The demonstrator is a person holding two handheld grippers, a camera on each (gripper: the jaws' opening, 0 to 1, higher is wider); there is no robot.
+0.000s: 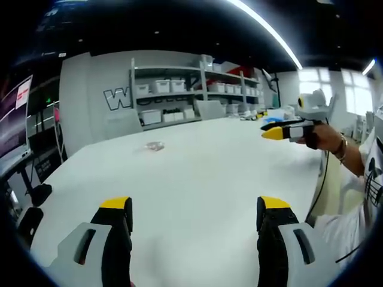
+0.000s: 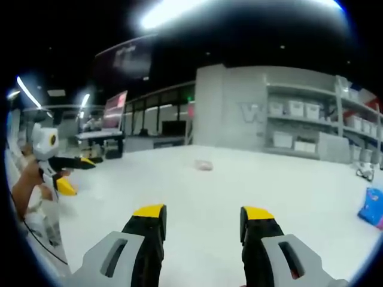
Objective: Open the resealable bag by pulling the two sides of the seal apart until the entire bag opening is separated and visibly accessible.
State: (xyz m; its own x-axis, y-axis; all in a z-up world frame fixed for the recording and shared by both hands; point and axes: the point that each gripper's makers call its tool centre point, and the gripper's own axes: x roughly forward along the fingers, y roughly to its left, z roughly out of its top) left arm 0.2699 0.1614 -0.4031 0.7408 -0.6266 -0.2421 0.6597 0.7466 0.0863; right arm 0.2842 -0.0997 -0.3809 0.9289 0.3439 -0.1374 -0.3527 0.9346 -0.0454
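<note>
Work looks unstarted: the bag lies small and far out on the white surface, seal state too distant to tell. Left tongs and right tongs both gape, holding nothing, well short of it; reaching, gripping and pulling all remain.

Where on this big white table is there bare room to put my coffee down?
Plenty: the wide white stretch of table between the open left gripper and the small clear bag is bare, as is the stretch in front of the open right gripper. It is more crowded by the blue item at the table's edge and around the shelves.
</note>
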